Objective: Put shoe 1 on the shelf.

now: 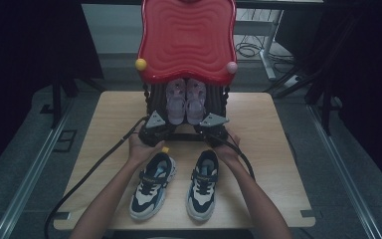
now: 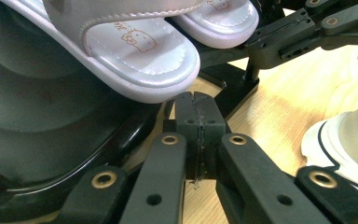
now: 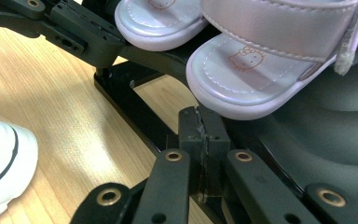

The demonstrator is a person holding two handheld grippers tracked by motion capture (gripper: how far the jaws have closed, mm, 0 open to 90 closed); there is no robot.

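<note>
The left gripper (image 1: 155,130) and right gripper (image 1: 213,130) sit at frame centre, jaws clenched on nothing. Each points at the pink sandals (image 1: 185,101), which rest on a black rack (image 1: 151,99) under a red lid (image 1: 186,37). In the left gripper view the closed tips appear to sit just below one sandal's toe, contact uncertain. Two sneakers (image 1: 176,184) lie on the table (image 1: 268,144), lower centre.

The sandals (image 2: 140,60) looked glossy, pearly and stitched; the table (image 1: 258,134) was matt pale wood; the red rack top (image 1: 186,37) was shiny rippled plastic.
</note>
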